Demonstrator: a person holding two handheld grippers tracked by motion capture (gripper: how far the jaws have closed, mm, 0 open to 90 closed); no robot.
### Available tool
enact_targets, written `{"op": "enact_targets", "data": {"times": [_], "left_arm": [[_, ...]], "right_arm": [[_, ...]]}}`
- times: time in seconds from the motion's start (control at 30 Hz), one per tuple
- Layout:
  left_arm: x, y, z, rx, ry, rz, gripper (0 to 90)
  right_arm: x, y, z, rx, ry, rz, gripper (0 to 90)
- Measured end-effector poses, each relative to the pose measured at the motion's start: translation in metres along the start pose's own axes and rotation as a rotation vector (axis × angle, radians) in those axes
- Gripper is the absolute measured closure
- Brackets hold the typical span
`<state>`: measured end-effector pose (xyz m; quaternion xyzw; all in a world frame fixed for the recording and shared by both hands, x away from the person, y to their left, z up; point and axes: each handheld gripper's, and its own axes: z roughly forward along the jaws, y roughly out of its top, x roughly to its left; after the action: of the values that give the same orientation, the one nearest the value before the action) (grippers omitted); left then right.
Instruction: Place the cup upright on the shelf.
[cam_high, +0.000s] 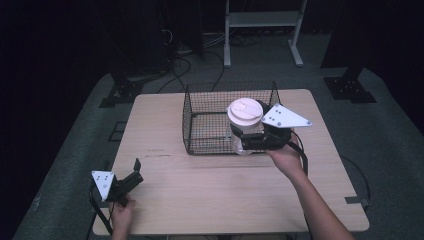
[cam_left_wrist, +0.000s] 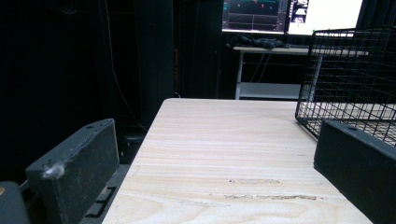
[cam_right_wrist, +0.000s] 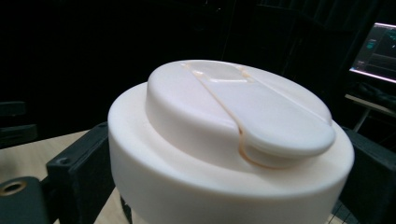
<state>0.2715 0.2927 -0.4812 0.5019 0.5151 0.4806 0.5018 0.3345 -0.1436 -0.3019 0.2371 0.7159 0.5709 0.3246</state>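
A clear jar with a white lid (cam_high: 245, 113) is held upright at the front right part of the black wire basket (cam_high: 187, 120), its lid higher than the rim. My right gripper (cam_high: 248, 141) is shut on the jar's body just under the lid. In the right gripper view the lid (cam_right_wrist: 233, 130) looms close, with a black jaw on either side. My left gripper (cam_high: 136, 173) rests low at the table's front left corner, open, with nothing between its jaws. The left gripper view looks past that gripper (cam_left_wrist: 217, 179) across bare wood to the basket (cam_left_wrist: 350, 79) at the right.
The wooden table (cam_high: 210, 200) has bare room in front of and left of the basket. A white metal frame (cam_high: 262, 20) and floor cables lie beyond the far edge. Lit monitors (cam_left_wrist: 289, 14) stand on a desk behind.
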Motion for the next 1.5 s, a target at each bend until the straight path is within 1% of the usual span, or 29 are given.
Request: {"op": "enact_targets", "data": {"times": [0.17,0.3,0.4,0.5,0.6,0.7,0.77,0.93,1.1,1.23,1.43,1.5], "left_arm": [[0.0,0.0,0.0,0.0,-0.001,0.003,0.0],[0.0,0.0,0.0,0.0,-0.002,0.002,0.0],[0.0,0.0,0.0,0.0,-0.001,0.001,0.0],[0.0,0.0,0.0,-0.001,-0.003,-0.001,0.0],[0.0,0.0,0.0,-0.001,-0.003,0.0,0.0],[0.0,0.0,0.0,-0.001,-0.004,-0.001,0.0],[0.0,0.0,0.0,0.001,-0.004,-0.001,0.0],[0.0,0.0,0.0,-0.002,-0.004,-0.001,0.0],[0.0,0.0,0.0,-0.002,-0.005,-0.002,0.0],[0.0,0.0,0.0,-0.003,-0.006,-0.004,0.0],[0.0,0.0,0.0,-0.003,-0.006,-0.005,0.0],[0.0,0.0,0.0,-0.004,-0.006,-0.006,0.0]], "right_arm": [[-0.006,0.007,0.01,-0.001,-0.02,-0.011,4.6],[-0.011,0.012,0.02,-0.007,-0.032,-0.006,4.6],[-0.013,0.014,0.026,-0.006,-0.039,-0.011,4.6],[-0.016,0.016,0.033,-0.008,-0.039,-0.002,4.6],[-0.019,0.018,0.041,-0.007,-0.052,-0.007,4.6],[-0.023,0.018,0.049,-0.006,-0.051,0.005,4.6],[-0.025,0.017,0.055,-0.003,-0.066,0.003,4.6],[-0.03,0.012,0.07,0.017,-0.076,0.0,4.6],[-0.034,0.005,0.084,0.047,-0.081,0.002,4.6],[-0.037,0.0,0.091,0.055,-0.083,0.015,4.6],[-0.04,-0.007,0.102,0.068,-0.086,0.016,4.5],[-0.042,-0.009,0.105,0.074,-0.09,0.007,4.5]]}}
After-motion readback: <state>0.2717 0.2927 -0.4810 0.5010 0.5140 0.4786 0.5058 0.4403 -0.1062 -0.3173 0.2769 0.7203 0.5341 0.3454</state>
